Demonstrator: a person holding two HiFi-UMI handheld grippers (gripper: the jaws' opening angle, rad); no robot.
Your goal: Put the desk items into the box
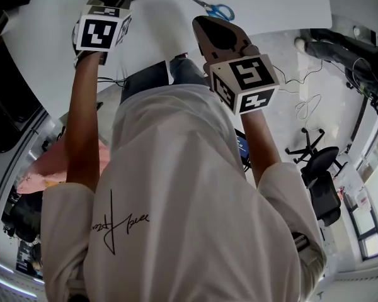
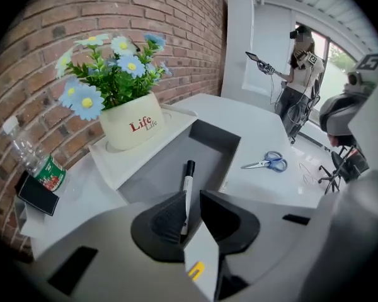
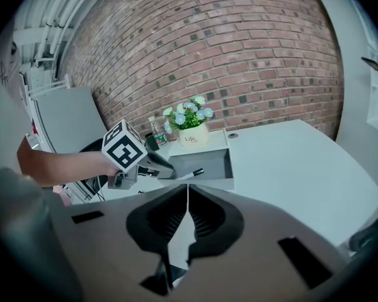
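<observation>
A grey open box (image 2: 156,168) stands on the white desk, and a black-capped white marker (image 2: 188,182) lies on its floor. My left gripper (image 2: 192,197) hovers above the box with its jaws apart; the marker shows through the gap, lower down and untouched. In the right gripper view the left gripper (image 3: 167,168) hangs over the left edge of the box (image 3: 212,162), apart from the marker (image 3: 193,173). Blue-handled scissors (image 2: 268,163) lie on the desk right of the box. My right gripper (image 3: 188,190) is shut and empty, held back from the box.
A white pot of blue flowers (image 2: 131,126) stands on a white lid (image 2: 113,162) beside the box, against the brick wall. A plastic bottle (image 2: 41,165) and a black case (image 2: 38,194) sit at the left. A person (image 2: 302,68) stands beyond the desk. An office chair (image 1: 318,162) is on the floor.
</observation>
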